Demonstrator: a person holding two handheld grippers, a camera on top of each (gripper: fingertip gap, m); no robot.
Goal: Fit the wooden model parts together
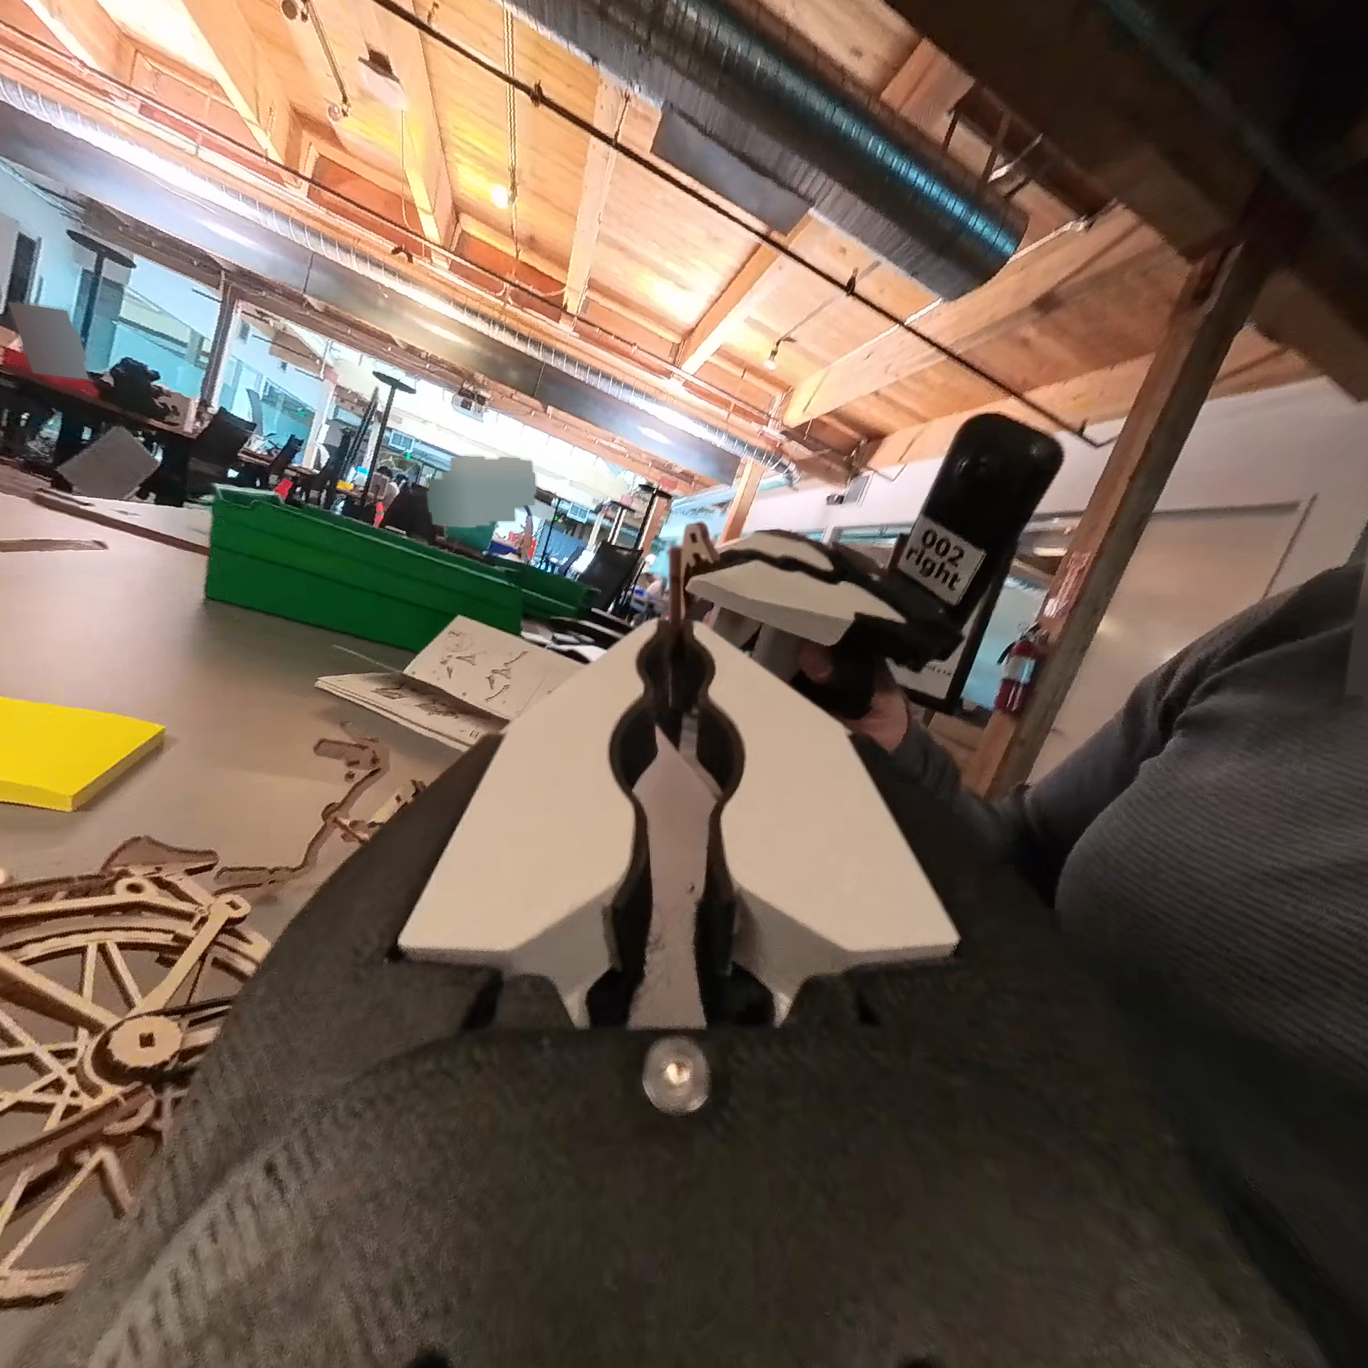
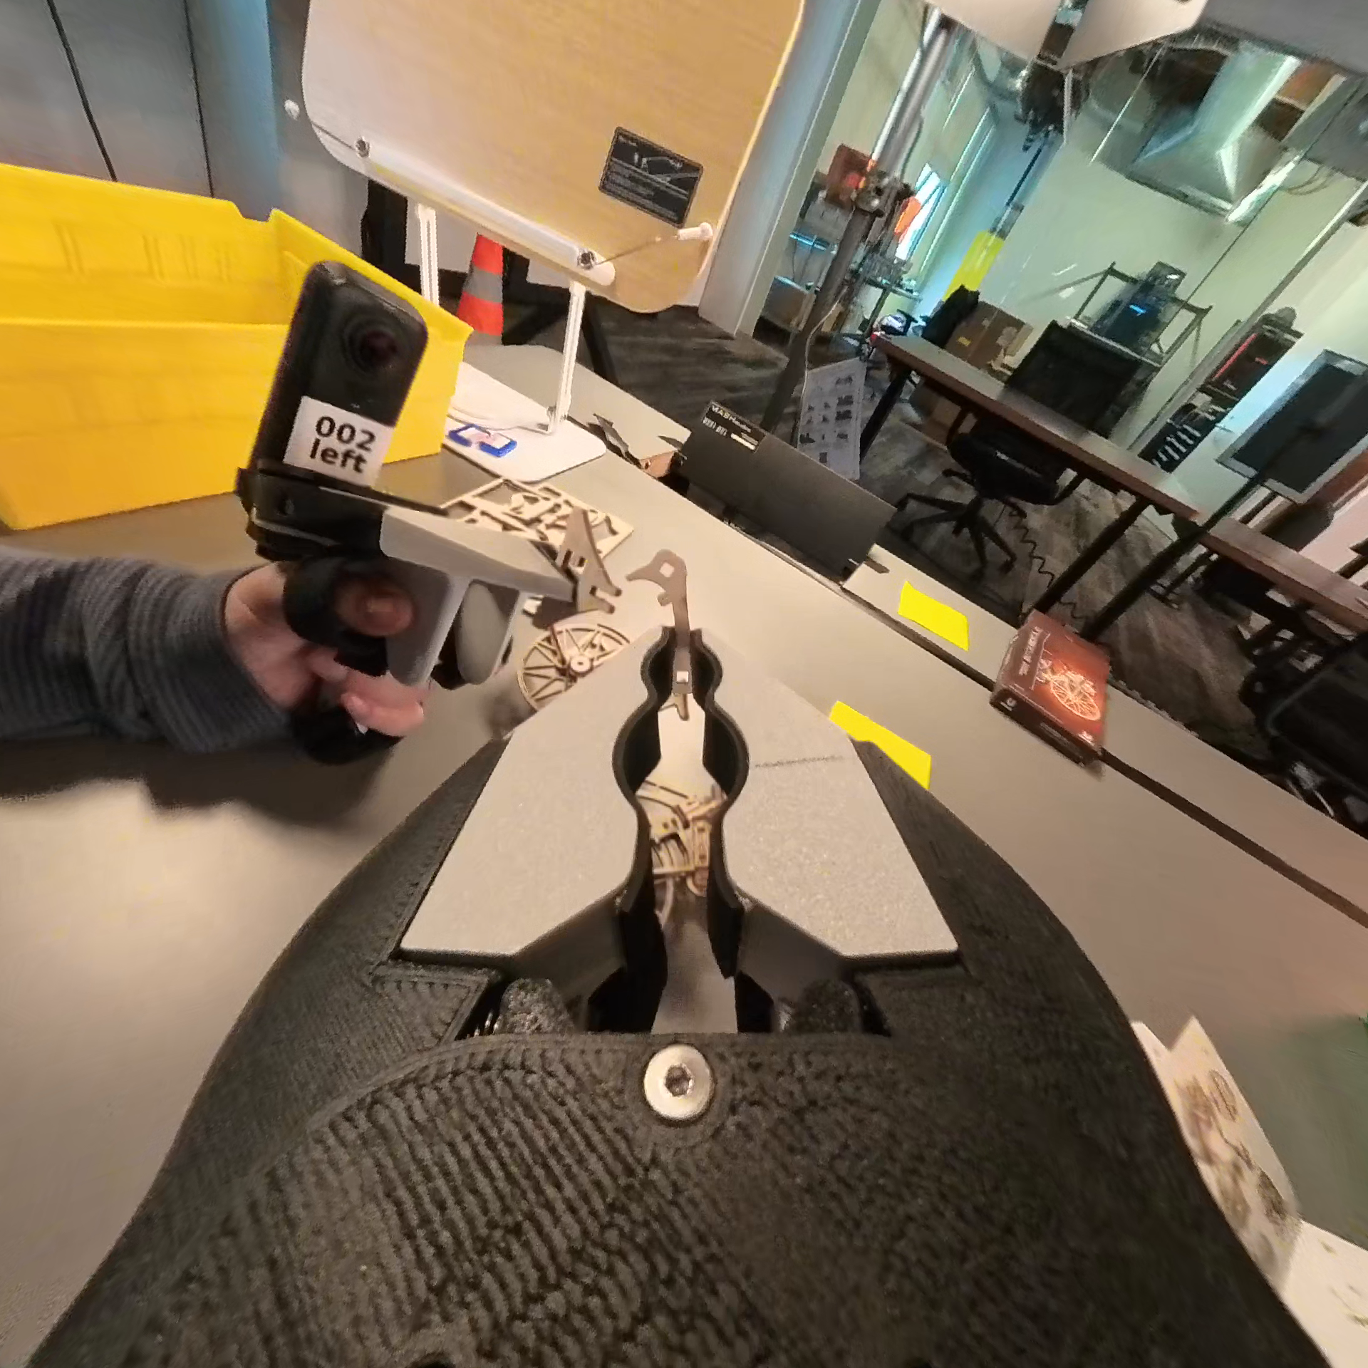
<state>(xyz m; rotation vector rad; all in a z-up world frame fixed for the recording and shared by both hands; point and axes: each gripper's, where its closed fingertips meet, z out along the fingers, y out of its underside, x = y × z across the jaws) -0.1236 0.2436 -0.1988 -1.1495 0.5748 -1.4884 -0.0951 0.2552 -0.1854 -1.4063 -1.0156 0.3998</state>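
While both claws are raised off the table (image 2: 185,851), the left gripper (image 1: 675,636) pinches a thin wooden strip (image 1: 685,570) at its tips, tilted upward; the right gripper (image 2: 679,642) clamps a hooked wooden piece (image 2: 670,592), facing it. Beneath them lies the wheel assembly (image 1: 111,984).

I see grey table (image 2: 185,851) | on it: yellow bin (image 2: 148,355), wooden wheel assembly (image 1: 111,999), booklet (image 1: 459,681), green trays (image 1: 355,562)

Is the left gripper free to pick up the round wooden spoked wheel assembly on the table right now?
Probably not yet: the left gripper is already shut on a thin wooden strip piece, held raised above the table. The round wooden spoked wheel assembly lies uncovered below it.
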